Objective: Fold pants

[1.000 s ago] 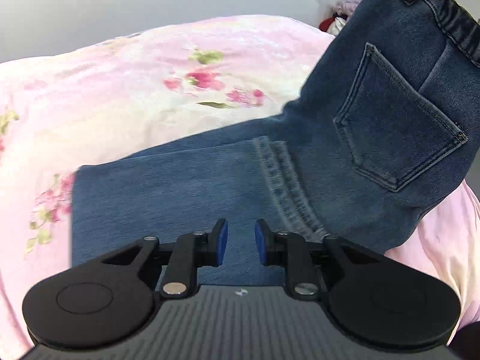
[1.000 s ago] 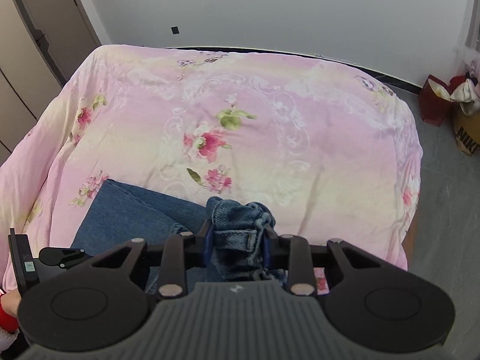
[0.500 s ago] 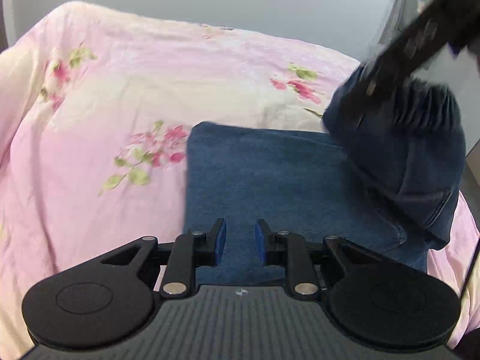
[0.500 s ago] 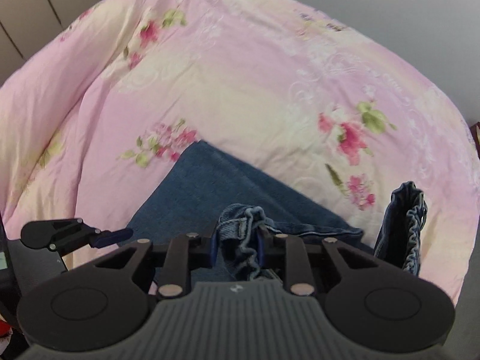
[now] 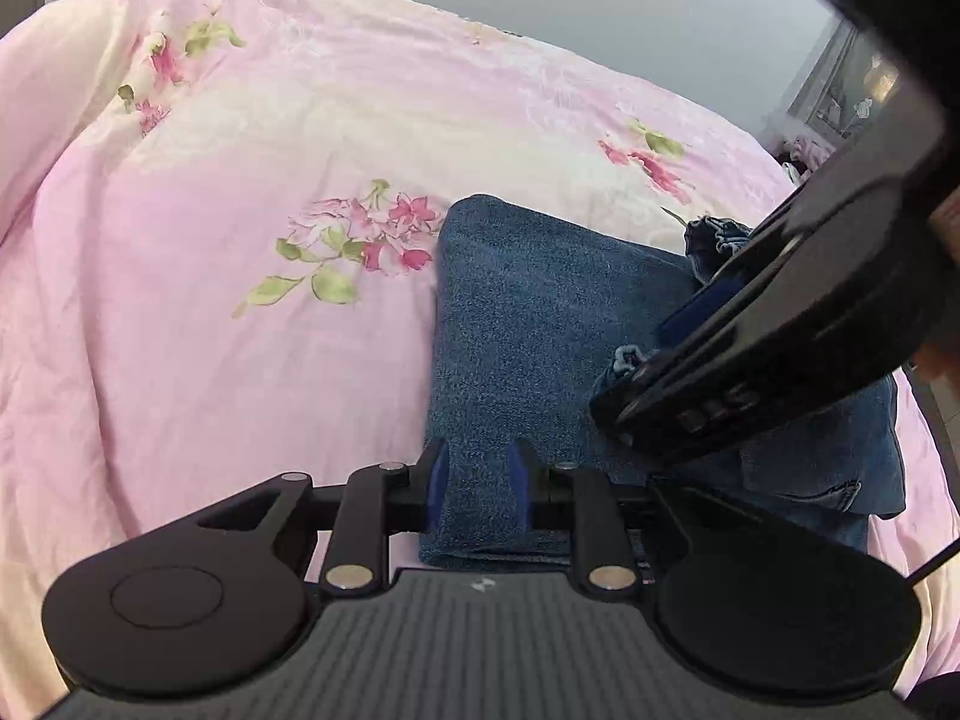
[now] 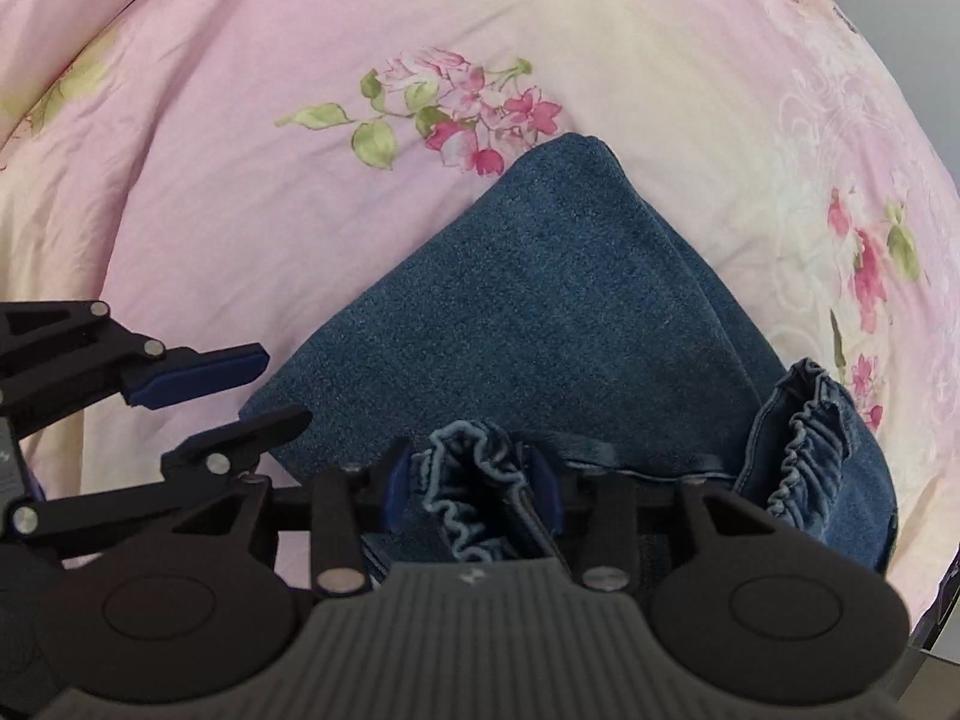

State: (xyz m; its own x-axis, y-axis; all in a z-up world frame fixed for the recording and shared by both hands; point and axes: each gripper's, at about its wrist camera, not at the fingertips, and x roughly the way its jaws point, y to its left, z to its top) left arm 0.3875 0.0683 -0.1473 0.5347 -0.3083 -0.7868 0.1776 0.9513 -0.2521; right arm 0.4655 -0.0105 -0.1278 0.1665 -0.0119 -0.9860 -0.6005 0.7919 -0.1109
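Denim: the dark blue folded pants [image 6: 540,312] lie on the pink floral quilted bedspread [image 6: 240,150], near its right edge, with bare quilt stretching wide to the left and beyond. The right gripper [image 6: 474,492] is clamped on the gathered elastic waistband [image 6: 468,480]. The left gripper [image 5: 477,489], jaws parted, straddles the pants' near fold edge without pinching it.

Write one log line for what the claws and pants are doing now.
right claw: shut on waistband | left claw: open, empty | pants: folded on bed
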